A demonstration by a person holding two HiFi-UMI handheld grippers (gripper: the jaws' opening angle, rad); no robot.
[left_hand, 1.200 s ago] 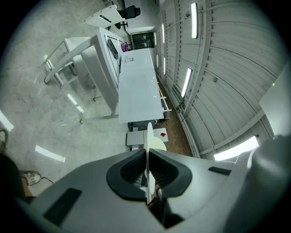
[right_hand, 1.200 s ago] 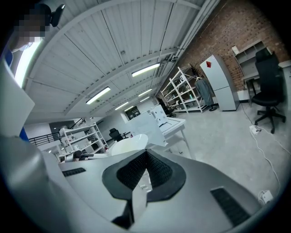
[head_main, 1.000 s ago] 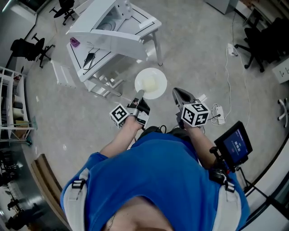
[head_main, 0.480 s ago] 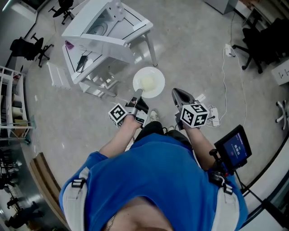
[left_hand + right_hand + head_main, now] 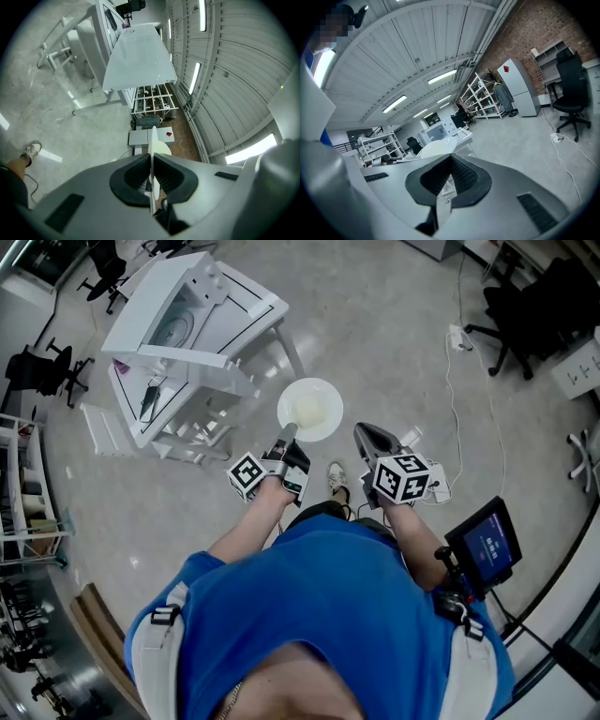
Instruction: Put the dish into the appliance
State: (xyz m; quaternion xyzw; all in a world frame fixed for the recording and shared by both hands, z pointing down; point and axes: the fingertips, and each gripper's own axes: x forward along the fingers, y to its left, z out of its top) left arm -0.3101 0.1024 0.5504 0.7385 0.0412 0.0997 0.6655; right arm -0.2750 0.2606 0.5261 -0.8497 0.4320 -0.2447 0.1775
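So your left gripper [image 5: 288, 439] is clamped on the rim of the white dish [image 5: 310, 410]. In the left gripper view the dish sits edge-on, pinched right between the two dark pads. You're holding it out in front of you over the grey floor [image 5: 394, 343], near the white appliance [image 5: 187, 324] on its white frame but apart from it, not in or on it. Your right gripper [image 5: 366, 433] hangs just beside the dish with its jaws pressed together and nothing between them. One shoe [image 5: 337, 476] shows below the grippers, and a small lit screen [image 5: 487, 545] is at your right side.
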